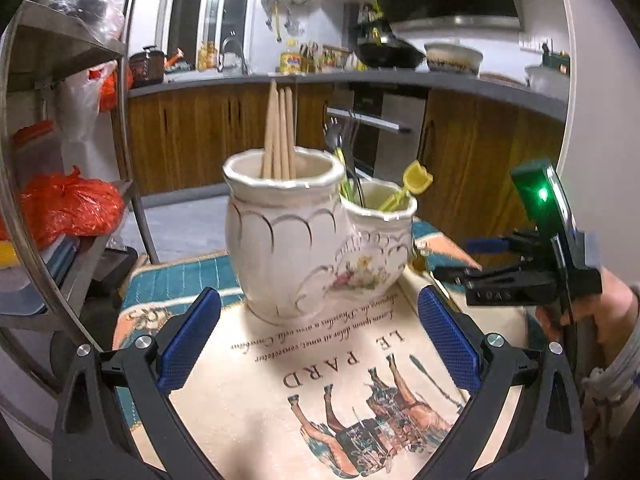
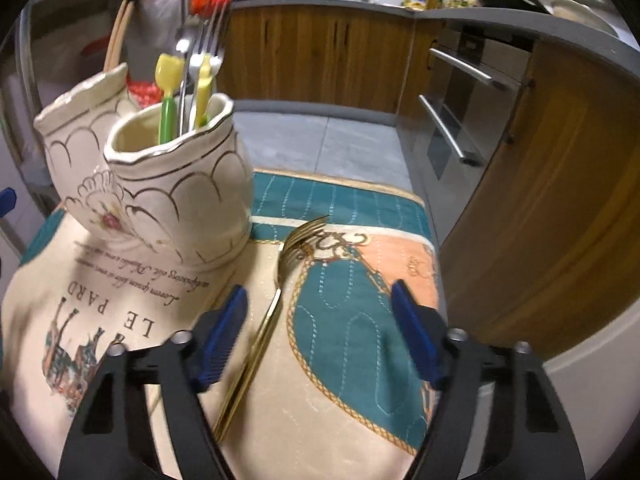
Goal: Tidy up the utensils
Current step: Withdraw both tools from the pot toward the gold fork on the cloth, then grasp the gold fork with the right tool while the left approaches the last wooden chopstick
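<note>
Your right gripper (image 2: 318,330) points down at the cloth (image 2: 352,380) on the bench, and its blue fingers (image 2: 222,338) stand spread with nothing pinched. The gold fork (image 2: 272,312) lies flat on the cloth between them, nearer the left finger and not touching either pad as far as you can see. Its tines point away from you, toward the teal band at the far edge; its handle runs back under the gripper.

Just left of the fork stands the holder (image 2: 176,200), a cream ceramic piece with two joined pots. The fork's tines lie near its base but apart from it. The smaller pot (image 2: 180,152), the one nearer the fork, holds steel forks (image 2: 208,40) and two yellow-and-green plastic pieces (image 2: 168,92), all standing upright. The larger pot (image 1: 280,232) holds wooden chopsticks (image 1: 278,132), leaning slightly.

Your left gripper (image 1: 318,332) faces the holder from the other side. Its fingers (image 1: 188,344) are spread wide and empty, with the larger pot's base just beyond and between the tips, not touched. In the left wrist view your right hand (image 1: 588,312) shows at the right edge, gripping the black handle of the other tool, with a green light (image 1: 542,194) lit on top.

Behind everything runs a wooden cabinet front (image 2: 320,52) with an oven (image 2: 460,108).
</note>
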